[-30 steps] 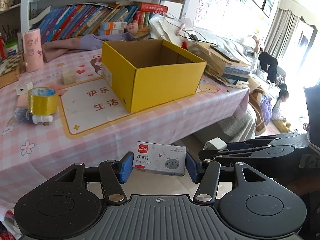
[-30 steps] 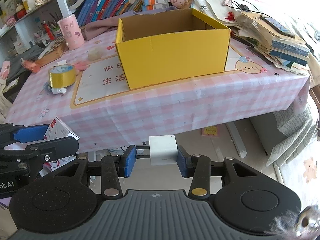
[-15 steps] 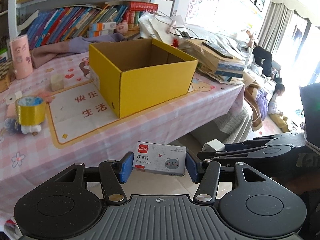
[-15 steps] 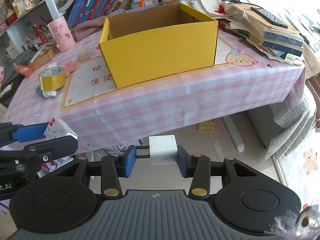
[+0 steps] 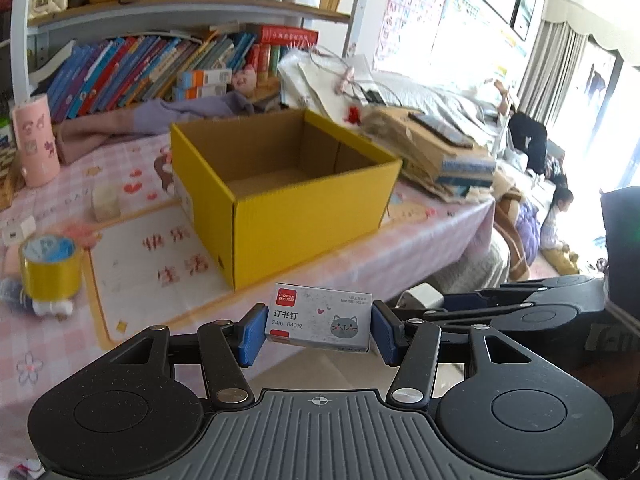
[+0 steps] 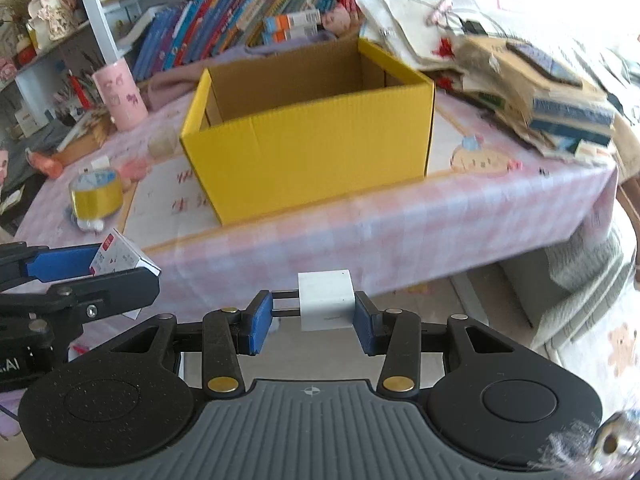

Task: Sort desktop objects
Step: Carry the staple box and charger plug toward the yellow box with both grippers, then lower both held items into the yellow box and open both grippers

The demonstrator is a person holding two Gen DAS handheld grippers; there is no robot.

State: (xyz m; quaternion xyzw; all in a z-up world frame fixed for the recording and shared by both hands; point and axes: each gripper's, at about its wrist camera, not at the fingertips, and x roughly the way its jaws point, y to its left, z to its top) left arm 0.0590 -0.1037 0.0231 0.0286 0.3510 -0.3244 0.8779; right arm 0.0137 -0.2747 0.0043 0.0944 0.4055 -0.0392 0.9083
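My left gripper (image 5: 318, 330) is shut on a small staple box (image 5: 320, 322) with a cat drawing, held in the air in front of the table edge. My right gripper (image 6: 314, 314) is shut on a white plug adapter (image 6: 326, 304), its prongs pointing at the left finger. An open yellow cardboard box (image 5: 288, 204) stands on the pink checked tablecloth (image 5: 52, 344) ahead of both grippers; it also shows in the right wrist view (image 6: 312, 140) and looks empty. The staple box shows at the left in the right wrist view (image 6: 120, 256).
A yellow tape roll (image 5: 50, 266) lies left of the box, with a pink cup (image 5: 34, 140) and a small eraser-like block (image 5: 105, 200) behind. A stack of papers and books (image 6: 540, 80) fills the right end. A bookshelf (image 5: 160, 68) runs along the back.
Both grippers have moved up and toward the table with their objects; the yellow box now looks nearer and its inside shows more. Both grips are unchanged.
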